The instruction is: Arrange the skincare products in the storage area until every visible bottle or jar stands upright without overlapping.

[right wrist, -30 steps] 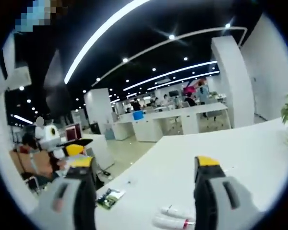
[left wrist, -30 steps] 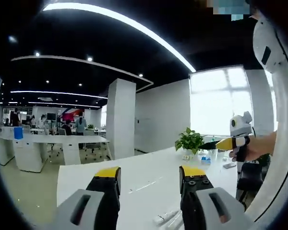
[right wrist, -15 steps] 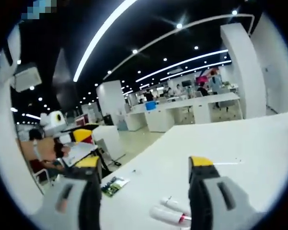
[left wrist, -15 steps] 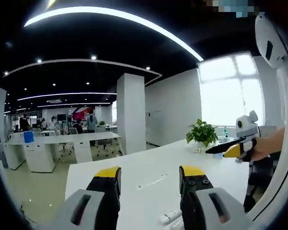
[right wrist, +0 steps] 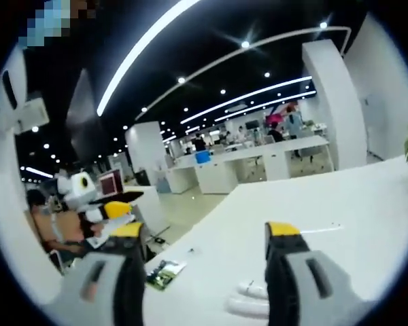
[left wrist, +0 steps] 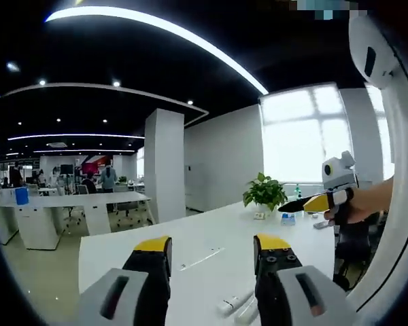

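On the white table (left wrist: 211, 238), low in the left gripper view, I note two white tubes (left wrist: 226, 305) lying on their sides just beside each other, near my left gripper (left wrist: 211, 248). Its jaws, black with yellow tips, stand apart and hold nothing; the tubes lie below and between them, nearer the right jaw, and I cannot tell whether anything touches. The same tubes (right wrist: 250, 299) appear low in the right gripper view, again lying flat, partly hidden behind the right jaw of my right gripper (right wrist: 204, 234). That gripper's jaws are also spread wide, with nothing between them.

Further along the table in the left gripper view, a potted green plant (left wrist: 263, 193) stands upright near the far edge, with small items beside it too small to identify. My right gripper (left wrist: 311, 202) enters that view from the right, held in a hand (left wrist: 357, 207) above the table's far end, its yellow and black tips pointing left. In the right gripper view my left gripper (right wrist: 112, 210) enters from the left, held beside the table's edge.

A green printed card (right wrist: 164, 272) lies flat on the table near its left edge in the right gripper view, well apart from the tubes. Behind the table I see an open office with white desks (left wrist: 61, 204), a white pillar (left wrist: 164, 163) and people at a distance.
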